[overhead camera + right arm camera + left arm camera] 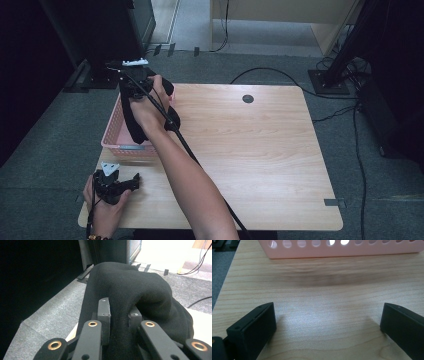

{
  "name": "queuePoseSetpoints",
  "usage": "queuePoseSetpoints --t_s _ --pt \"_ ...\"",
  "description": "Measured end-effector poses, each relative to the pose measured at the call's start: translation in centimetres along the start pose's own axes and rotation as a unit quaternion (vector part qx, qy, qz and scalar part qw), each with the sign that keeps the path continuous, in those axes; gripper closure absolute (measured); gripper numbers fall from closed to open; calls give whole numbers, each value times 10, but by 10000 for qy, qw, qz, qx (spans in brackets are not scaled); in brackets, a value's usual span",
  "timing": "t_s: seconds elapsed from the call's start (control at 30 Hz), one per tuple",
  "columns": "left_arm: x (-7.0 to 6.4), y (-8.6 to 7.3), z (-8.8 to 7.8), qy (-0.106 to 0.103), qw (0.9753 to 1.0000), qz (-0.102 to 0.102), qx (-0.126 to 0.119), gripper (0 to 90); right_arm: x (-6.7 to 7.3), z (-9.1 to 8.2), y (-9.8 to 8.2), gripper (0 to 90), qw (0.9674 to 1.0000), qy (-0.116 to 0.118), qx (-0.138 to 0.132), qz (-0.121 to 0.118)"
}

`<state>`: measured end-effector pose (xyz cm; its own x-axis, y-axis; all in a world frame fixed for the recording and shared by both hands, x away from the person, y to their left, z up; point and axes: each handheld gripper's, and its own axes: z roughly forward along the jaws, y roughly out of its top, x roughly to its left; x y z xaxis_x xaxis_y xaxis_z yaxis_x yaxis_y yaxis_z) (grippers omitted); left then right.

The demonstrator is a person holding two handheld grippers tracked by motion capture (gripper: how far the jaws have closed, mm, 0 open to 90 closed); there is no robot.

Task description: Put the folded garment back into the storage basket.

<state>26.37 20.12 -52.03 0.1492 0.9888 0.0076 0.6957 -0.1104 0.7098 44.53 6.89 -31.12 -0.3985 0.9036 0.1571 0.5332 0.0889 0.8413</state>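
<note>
The right gripper (134, 82) is raised above the pink basket (114, 135) at the table's (260, 150) far left, its jaws pinching a black cloth (130, 290) that hangs down over the basket. The left gripper (131, 183) rests low on the table's near left corner, just near of the basket, jaws spread wide with nothing between them.

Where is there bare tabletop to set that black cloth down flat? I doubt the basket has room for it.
The table is bare from the right forearm to its right edge and back to the round grommet. The left side is crowded: pink basket, right gripper lifting the black cloth, left gripper open at the front corner.
</note>
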Motion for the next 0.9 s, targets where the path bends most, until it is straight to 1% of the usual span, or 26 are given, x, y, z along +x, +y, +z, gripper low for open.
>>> queuePoseSetpoints --t_s 0.17,0.3,0.5,0.73,0.9 --pt "0 0 0 3 10000 2 -5 1 8 5 1 799 10000 6 25 16" --pt "0 0 0 0 10000 1 -7 1 12 10 1 798 9999 28 17 138" --pt "-1 0 0 0 10000 5 -3 1 19 20 -1 798 9998 8 56 179" --pt "-1 0 0 -3 10000 12 0 1 30 26 1 797 9999 34 62 141" --pt "-1 0 0 -11 10000 14 6 1 33 33 -1 797 9997 38 75 246"
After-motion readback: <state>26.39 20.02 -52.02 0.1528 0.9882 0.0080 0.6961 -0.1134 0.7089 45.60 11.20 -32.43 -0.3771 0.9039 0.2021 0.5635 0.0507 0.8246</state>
